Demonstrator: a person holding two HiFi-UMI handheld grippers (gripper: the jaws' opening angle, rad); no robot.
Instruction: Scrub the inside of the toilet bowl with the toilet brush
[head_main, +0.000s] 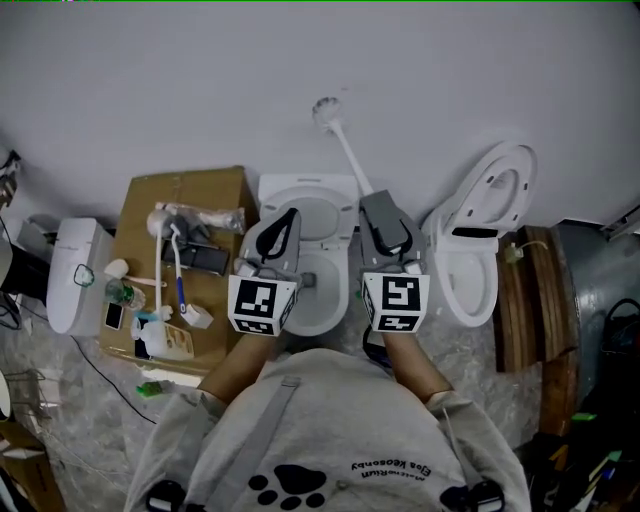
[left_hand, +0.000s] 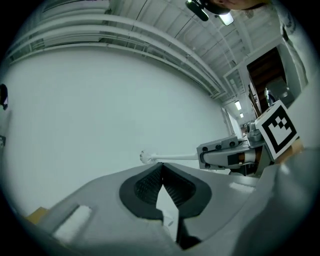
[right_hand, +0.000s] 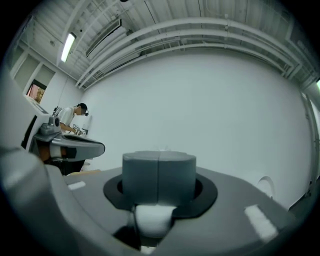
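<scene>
The white toilet bowl (head_main: 322, 318) lies open below me in the head view. Above its right rim, my right gripper (head_main: 377, 201) is shut on the handle of the white toilet brush (head_main: 344, 145). The brush points up and away toward the wall, with its bristle head (head_main: 325, 109) out of the bowl. From the left gripper view, the brush (left_hand: 148, 158) sticks out sideways from the right gripper (left_hand: 202, 156). My left gripper (head_main: 290, 215) hovers over the bowl's left side, shut and holding nothing. In the right gripper view the jaws (right_hand: 159, 172) hide the brush.
A cardboard box (head_main: 190, 187) left of the toilet carries bottles, brushes and small items. A white unit (head_main: 72, 272) lies further left. A second toilet seat and lid (head_main: 483, 233) and a wooden piece (head_main: 545, 300) stand at the right. Cables run over the floor.
</scene>
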